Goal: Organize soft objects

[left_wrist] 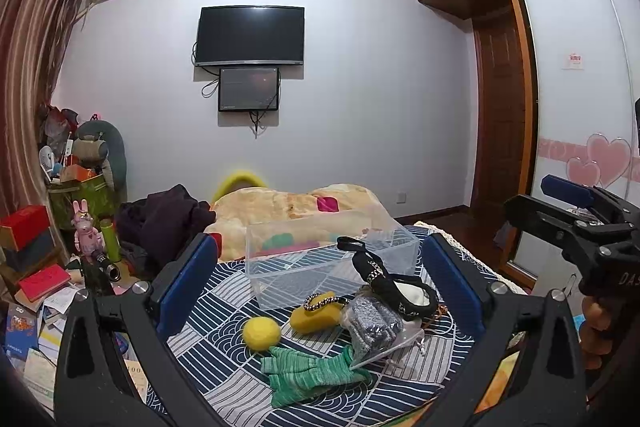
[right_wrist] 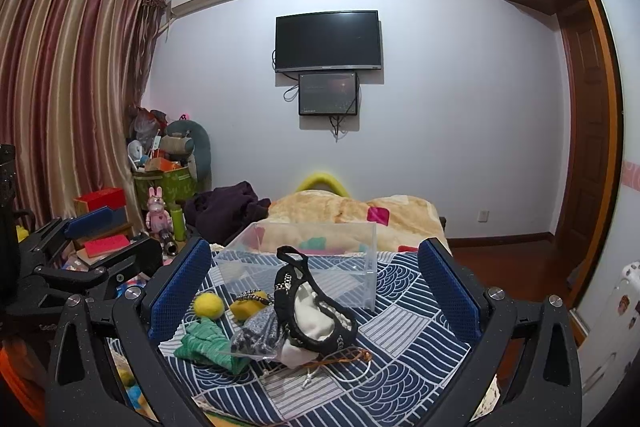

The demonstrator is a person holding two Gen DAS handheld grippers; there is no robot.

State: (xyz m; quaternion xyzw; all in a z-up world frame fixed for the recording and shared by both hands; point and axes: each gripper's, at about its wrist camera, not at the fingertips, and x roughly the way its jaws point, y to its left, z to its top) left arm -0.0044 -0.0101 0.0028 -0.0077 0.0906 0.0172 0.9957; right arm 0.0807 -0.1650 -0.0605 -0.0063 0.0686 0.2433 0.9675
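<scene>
Both grippers above bed, jaws wide, holding nothing.
Left gripper (left_wrist: 318, 279) and right gripper (right_wrist: 314, 281) face clear box (left_wrist: 320, 263); yellow ball (left_wrist: 261, 333), green glove (left_wrist: 304, 371) (crumpled) lie near.

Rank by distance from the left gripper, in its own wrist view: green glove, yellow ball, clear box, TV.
1. Green glove, lowest, just ahead of the left gripper.
2. Yellow ball, slightly left.
3. Clear box, mid-bed.
4. TV, on the far wall.
</scene>
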